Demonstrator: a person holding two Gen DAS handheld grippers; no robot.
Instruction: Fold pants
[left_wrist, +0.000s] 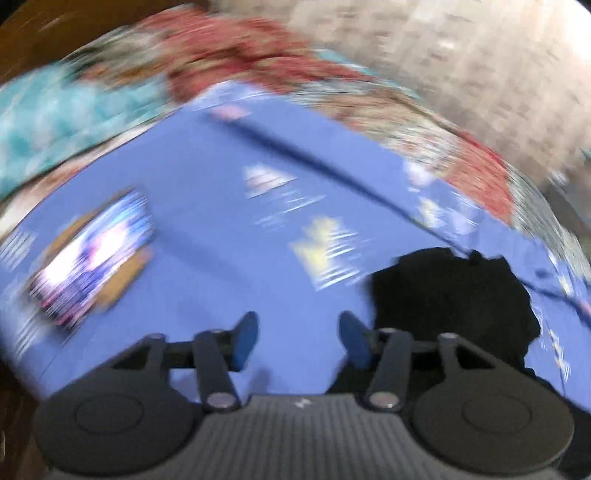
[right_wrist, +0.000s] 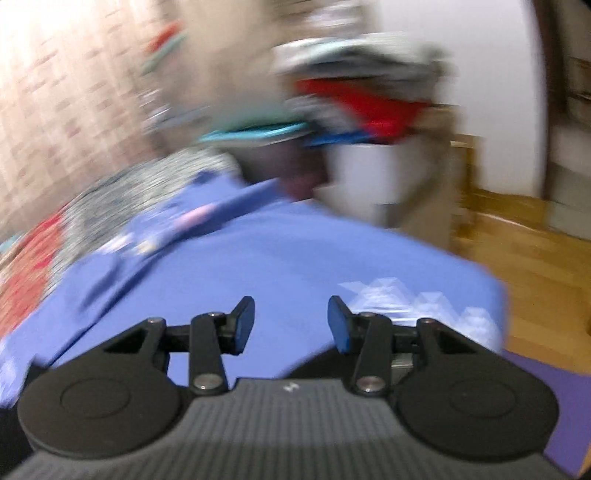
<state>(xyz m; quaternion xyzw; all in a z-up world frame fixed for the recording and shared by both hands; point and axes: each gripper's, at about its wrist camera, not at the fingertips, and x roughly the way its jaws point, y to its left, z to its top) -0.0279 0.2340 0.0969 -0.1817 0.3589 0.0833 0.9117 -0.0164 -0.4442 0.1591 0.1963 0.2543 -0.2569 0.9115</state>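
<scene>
Both views are blurred by motion. In the left wrist view a bunched black garment, the pants, lies on a blue printed cloth just right of my left gripper, which is open and empty with blue pads. In the right wrist view my right gripper is open and empty above the same blue cloth; the pants do not show clearly there.
A floral bedspread in red and teal borders the blue cloth. A flat printed packet lies at left. A white basket heaped with clothes stands beyond the cloth's edge. Wooden floor at right.
</scene>
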